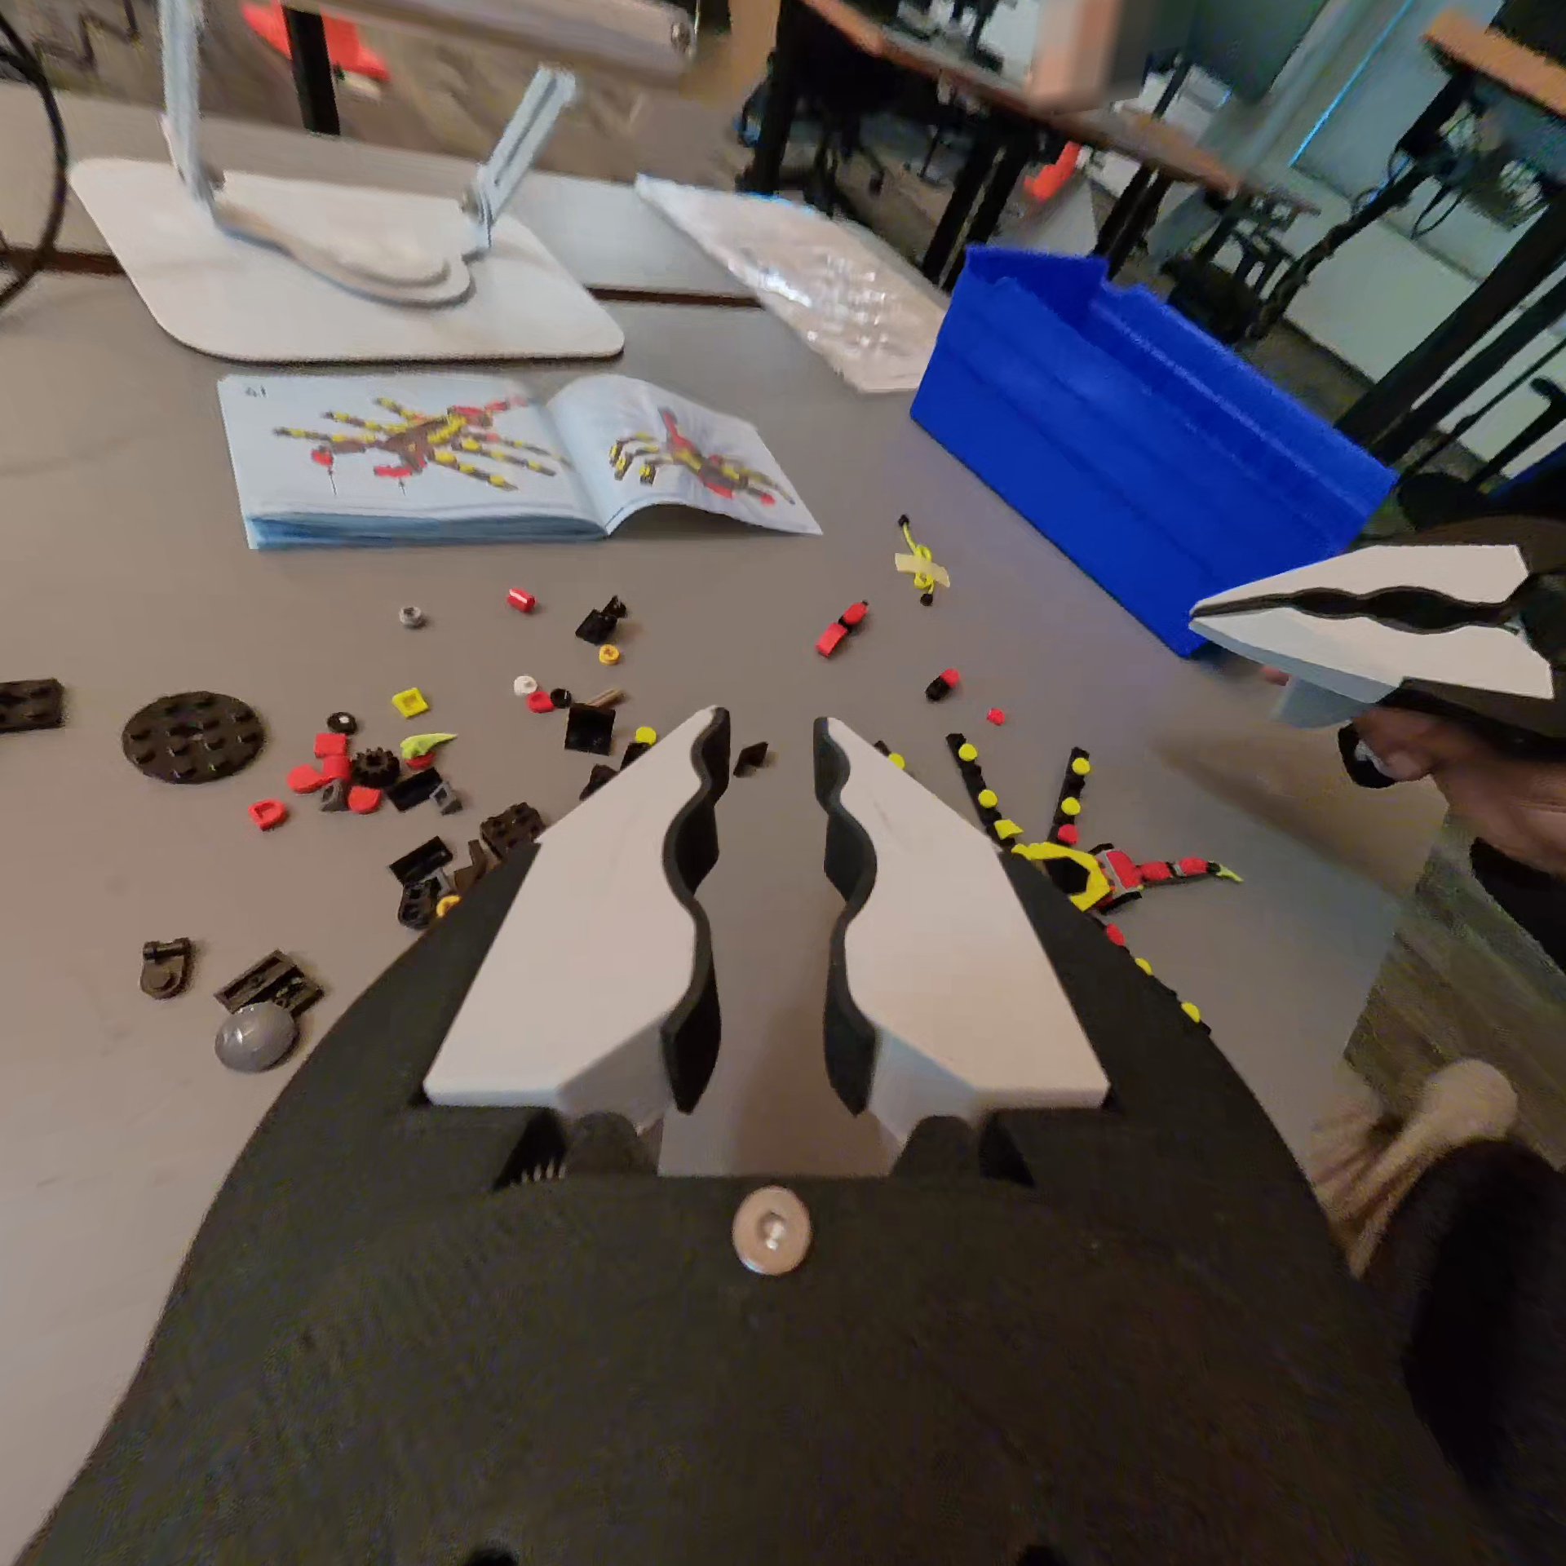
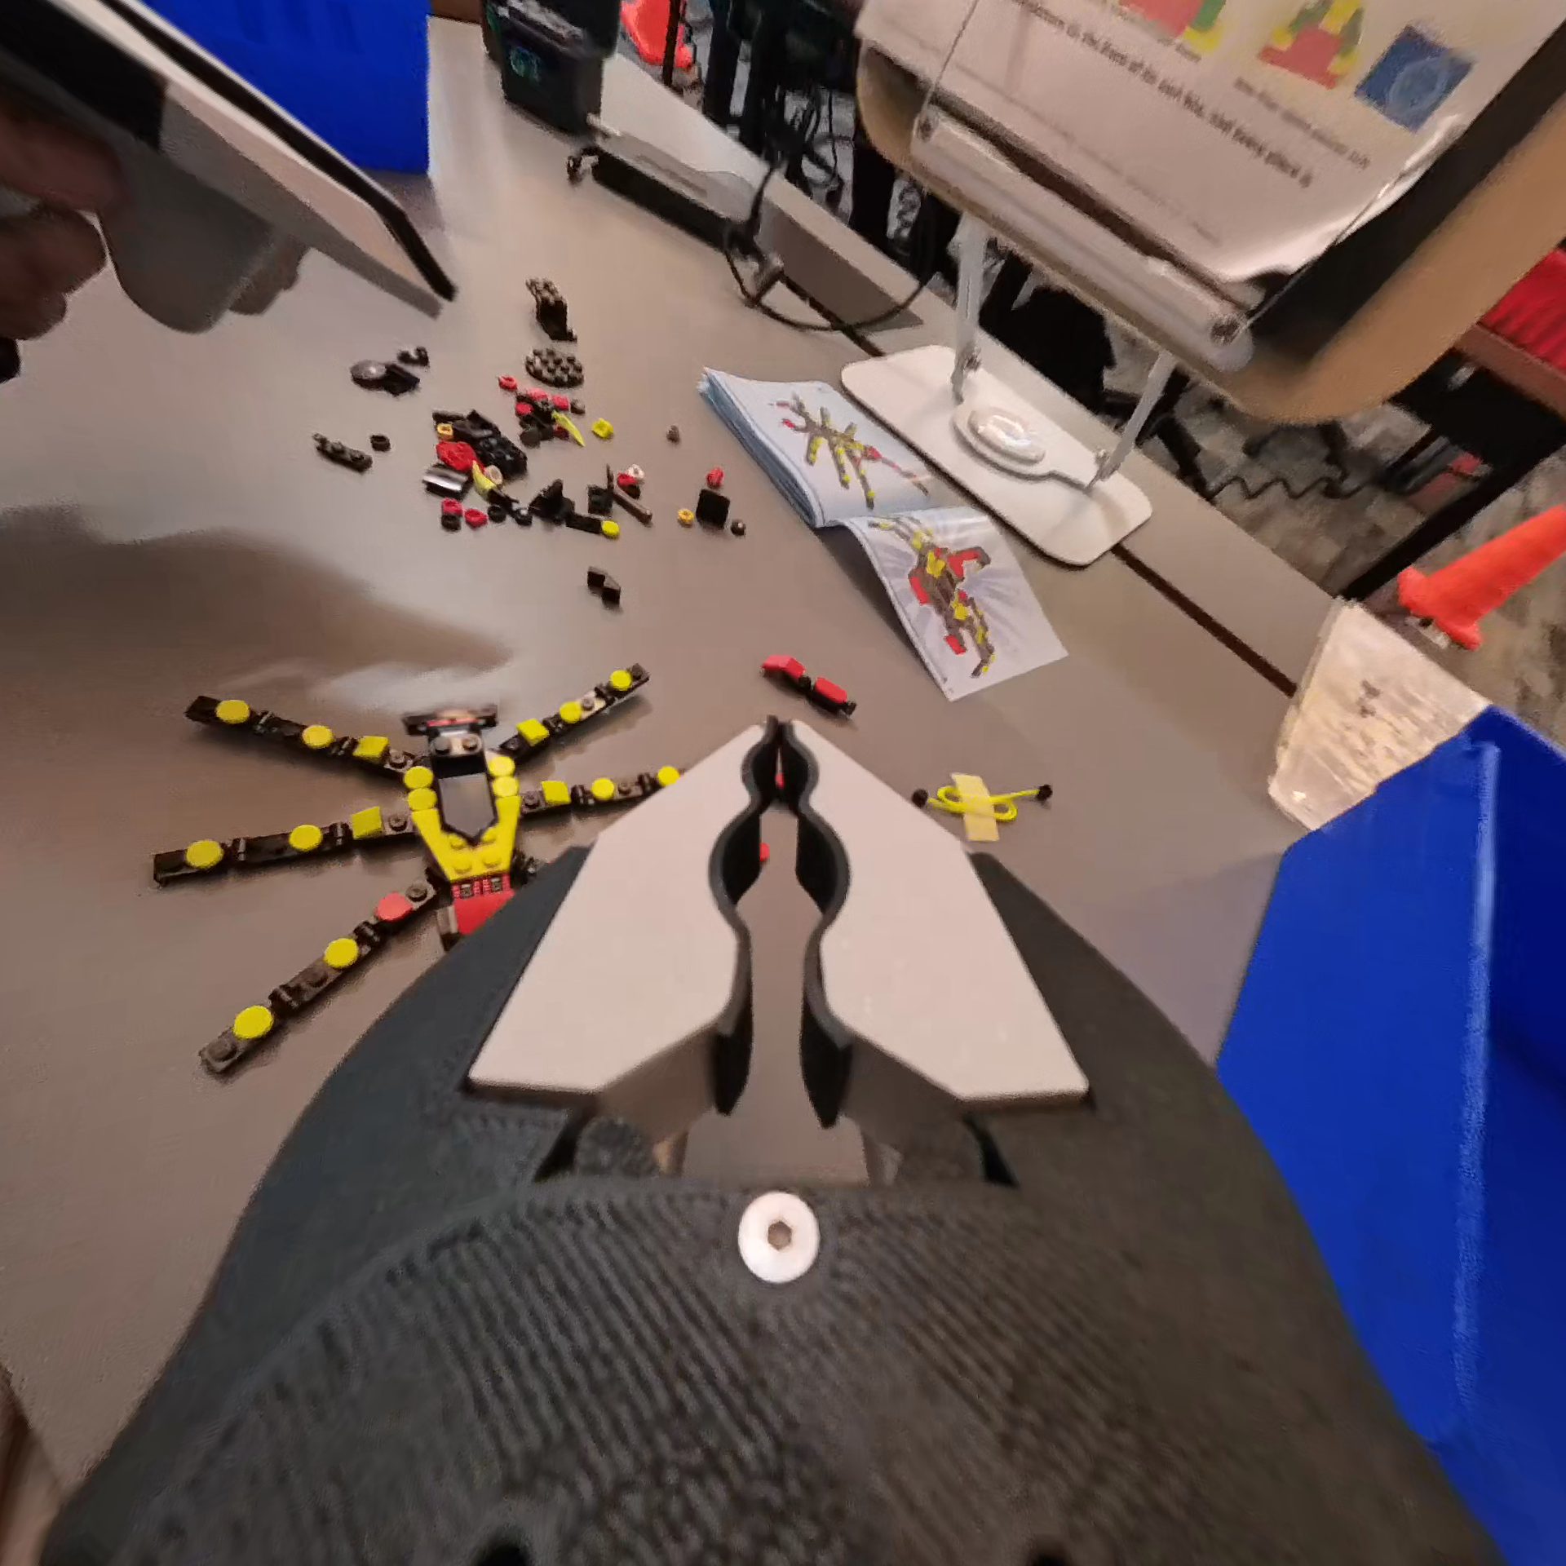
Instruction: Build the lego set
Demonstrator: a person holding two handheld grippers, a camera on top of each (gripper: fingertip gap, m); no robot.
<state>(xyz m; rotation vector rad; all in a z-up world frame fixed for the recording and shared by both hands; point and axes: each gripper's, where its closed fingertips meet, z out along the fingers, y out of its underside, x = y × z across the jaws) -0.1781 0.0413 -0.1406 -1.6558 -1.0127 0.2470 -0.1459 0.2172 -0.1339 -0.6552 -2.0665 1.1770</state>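
Lego spider [image 2: 458, 813], black legs yellow-studded, lies flat; left fingers [image 1: 695, 813] spread, right fingers [image 2: 678, 847] pressed together.

In the left wrist view, we find the spider model [image 1: 1093, 864] largely hidden behind the left gripper [image 1: 769, 729]; only some legs and part of its red and yellow body show. The right gripper [image 1: 1356, 627] is cut off by the right edge. In the right wrist view, a small red piece [image 2: 778, 780] between the jaws of the right gripper [image 2: 781, 730] is too hidden to identify. The blue bin [image 2: 1398, 1059] runs past the edge. The loose pieces [image 2: 508, 458] are too small to sort.
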